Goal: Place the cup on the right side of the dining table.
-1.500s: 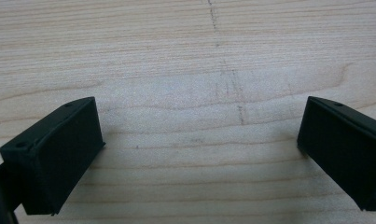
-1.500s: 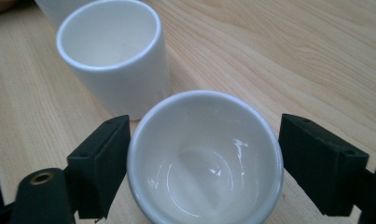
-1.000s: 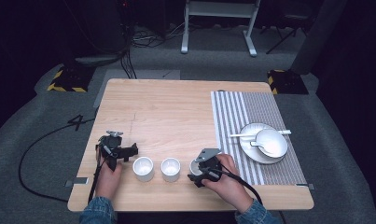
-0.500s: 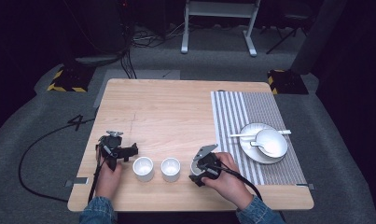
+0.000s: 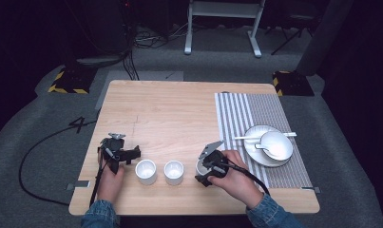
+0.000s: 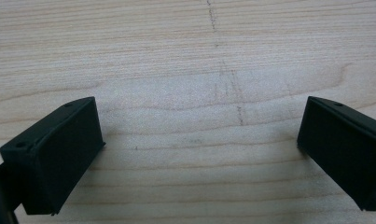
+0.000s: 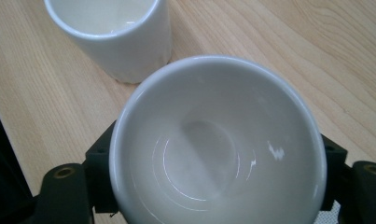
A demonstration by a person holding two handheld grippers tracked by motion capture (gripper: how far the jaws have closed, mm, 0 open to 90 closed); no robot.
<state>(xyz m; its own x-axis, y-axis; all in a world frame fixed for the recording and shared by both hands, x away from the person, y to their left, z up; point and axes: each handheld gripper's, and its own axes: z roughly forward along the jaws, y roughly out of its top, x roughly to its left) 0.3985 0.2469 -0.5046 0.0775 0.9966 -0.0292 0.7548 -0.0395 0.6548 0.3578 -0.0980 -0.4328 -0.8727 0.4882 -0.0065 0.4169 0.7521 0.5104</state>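
Two small white cups (image 5: 146, 171) (image 5: 174, 172) stand side by side near the front edge of the wooden table (image 5: 179, 109). My right gripper (image 5: 204, 168) is just right of them, shut on a third white cup (image 5: 200, 166). In the right gripper view that cup (image 7: 218, 149) sits upright and empty between the jaws of the right gripper (image 7: 218, 186), with its neighbour cup (image 7: 115, 32) close beyond. My left gripper (image 5: 132, 154) rests left of the cups. It is open, and bare wood lies between the jaws of the left gripper (image 6: 199, 149).
A striped placemat (image 5: 246, 114) covers the right side of the table. On it are a white plate (image 5: 253, 151), a white bowl (image 5: 276, 145) and a spoon (image 5: 255, 137). The table's far half is bare wood.
The right hand and its gripper have edged slightly with the cup held. The two standing cups and the left gripper have not moved.
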